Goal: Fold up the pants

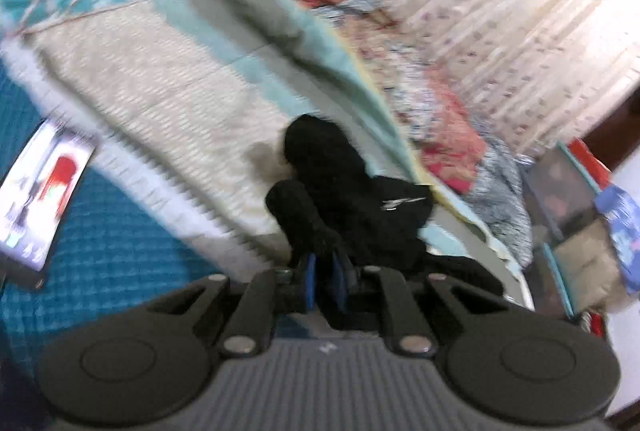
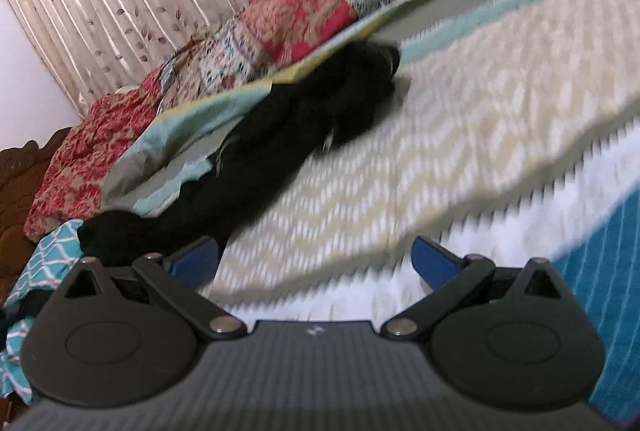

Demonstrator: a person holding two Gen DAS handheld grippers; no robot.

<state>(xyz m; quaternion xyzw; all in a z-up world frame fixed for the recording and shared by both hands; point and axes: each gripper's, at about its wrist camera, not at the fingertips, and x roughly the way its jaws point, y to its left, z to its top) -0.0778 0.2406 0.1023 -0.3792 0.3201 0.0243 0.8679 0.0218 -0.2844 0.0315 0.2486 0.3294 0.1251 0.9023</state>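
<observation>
Pants: I see the black pants (image 2: 304, 119) bunched in a rope on the cream zigzag blanket (image 2: 460, 119), near the bed's far edge by the patterned quilts (image 2: 296, 19)
Left gripper: my left gripper (image 1: 323, 277) is pinched narrow on a fold of the black cloth, blue pads almost together
Right gripper: my right gripper (image 2: 316, 263) stands wide, nothing between its pads
Lie: from my right gripper the pants run away up and rightward; their near end sits just beside its left pad
Long axis: diagonal, near-left to far-right, along the bed's far edge
Nearer hand: left, already gripping; I judge the right must reach leftward for the loose end
</observation>
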